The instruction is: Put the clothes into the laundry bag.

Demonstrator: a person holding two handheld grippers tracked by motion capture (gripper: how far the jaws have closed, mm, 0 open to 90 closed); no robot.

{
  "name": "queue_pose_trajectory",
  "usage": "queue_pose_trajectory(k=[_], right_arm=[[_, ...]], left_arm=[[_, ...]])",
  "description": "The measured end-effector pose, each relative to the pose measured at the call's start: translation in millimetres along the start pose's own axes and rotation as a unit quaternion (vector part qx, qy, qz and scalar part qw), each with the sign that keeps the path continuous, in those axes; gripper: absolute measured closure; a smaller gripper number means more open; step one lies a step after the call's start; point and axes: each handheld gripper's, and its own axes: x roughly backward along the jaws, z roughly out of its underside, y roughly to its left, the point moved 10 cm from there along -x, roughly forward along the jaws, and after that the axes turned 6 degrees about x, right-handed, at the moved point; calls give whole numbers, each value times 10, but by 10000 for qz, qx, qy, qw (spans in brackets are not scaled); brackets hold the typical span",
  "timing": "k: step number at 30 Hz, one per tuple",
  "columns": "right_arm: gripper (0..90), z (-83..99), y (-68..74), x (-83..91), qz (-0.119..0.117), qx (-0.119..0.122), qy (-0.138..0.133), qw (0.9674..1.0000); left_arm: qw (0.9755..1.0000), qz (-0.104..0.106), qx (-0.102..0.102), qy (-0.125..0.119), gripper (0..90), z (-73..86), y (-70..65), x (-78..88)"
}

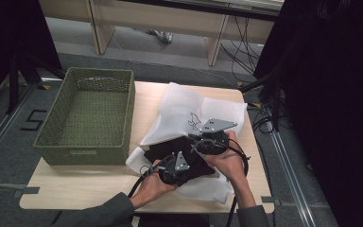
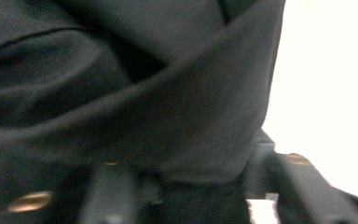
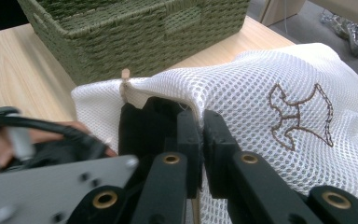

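1. Right gripper [image 3: 200, 140] is seen clenched on the rim of the white mesh bag [image 3: 270, 79], just right of the green wicker basket [image 1: 87, 116].
2. Left gripper [image 1: 172, 168] is pressed against black cloth [image 2: 121, 93] at the bag's mouth; its jaws stand apart with cloth between them.
3. The bag lies on the table [image 1: 75, 189], touching the basket.

The basket [image 1: 87, 118] is coarse woven green fibre, standing on a matt pale wood table [image 1: 75, 187]. Beside the basket, the white mesh bag [image 3: 261, 79] is open-weave cloth, and the black garment [image 2: 135, 107] is soft matt cloth.
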Motion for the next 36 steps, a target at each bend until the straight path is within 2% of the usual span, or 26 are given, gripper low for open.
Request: queue_pose_trajectory(k=[1, 3, 4, 5, 7, 9, 10, 11, 13, 15, 17, 19, 20, 22, 25, 26, 27, 28, 30, 31, 32, 34, 35, 36], right_arm=[[874, -2, -2, 5, 9, -5, -1, 10000], [874, -20, -31, 12, 108, 80, -53, 9999], [874, -19, -8, 13, 56, -37, -23, 10000], [874, -25, -16, 11, 42, 1, -32, 10000], [874, -29, -27, 19, 84, 3, -34, 10000], [874, -20, -23, 19, 58, -58, 13, 10000], [874, -19, -21, 14, 34, -66, -2, 10000], [874, -12, -14, 11, 37, -91, 4, 10000], [874, -6, -21, 5, 67, -2, -18, 10000], [874, 4, -30, 3, 50, -99, 7, 9999], [874, 10, -52, 20, 122, -53, 6, 9999], [874, 12, -39, 30, 67, -80, -21, 9999], [874, 10, -50, 35, 94, -48, -47, 9999], [874, 23, -29, 41, 39, -118, -4, 9999], [874, 25, -7, 27, 6, -101, -7, 9999], [874, 25, -3, 25, 22, -66, 2, 10000], [874, 25, -8, 32, 57, -36, 10, 10000], [874, 28, -4, 32, 51, -57, 26, 10000], [874, 29, 5, 30, 9, -87, 41, 10000], [874, 30, 6, 31, 14, -88, 42, 10000], [874, 25, -6, 33, 71, -52, 15, 10000], [874, 25, 7, 31, 17, -69, 18, 10000], [874, 22, 10, 32, 2, -73, 9, 10000], [874, 20, 10, 31, 14, -78, 0, 10000]], left_arm=[[10000, -51, -17, 43, 722, -14, 33, -9], [10000, -71, 6, -46, 768, -91, 108, -32], [9998, -172, 11, -80, 772, -120, 157, -35], [9992, -323, 148, -158, 775, -146, 211, -43], [9983, -445, 288, -259, 776, -165, 299, -96], [9974, -649, -37, -316, 770, -160, 404, -146], [9976, -628, -49, -277, 762, -136, 395, -141], [9983, -452, 251, -281, 744, -110, 310, -131], [9990, -339, 168, -238, 654, -97, 262, -51], [9997, -171, 140, -135, 545, -70, 214, 32], [9999, -148, 81, -23, 443, 6, 191, 161], [9999, -123, 93, -4, 359, 87, 186, 257], [9999, -148, 67, 34, 335, 138, 202, 318], [9997, -147, 198, 62, 295, 223, 221, 413], [9994, -202, 263, 134, 284, 343, 288, 510], [9992, -209, 287, 166, 286, 385, 316, 530], [9988, -190, 416, 172, 285, 412, 322, 535], [9988, -179, 429, 158, 305, 422, 329, 536], [9992, -176, 315, 155, 360, 423, 353, 534], [9991, -103, 380, 152, 391, 421, 332, 520], [9995, -35, 280, 141, 451, 411, 323, 505], [9994, 45, 307, 133, 555, 404, 296, 442], [9997, 52, 208, 155, 623, 399, 304, 406], [9997, 7, 198, 122, 676, 387, 311, 377]])
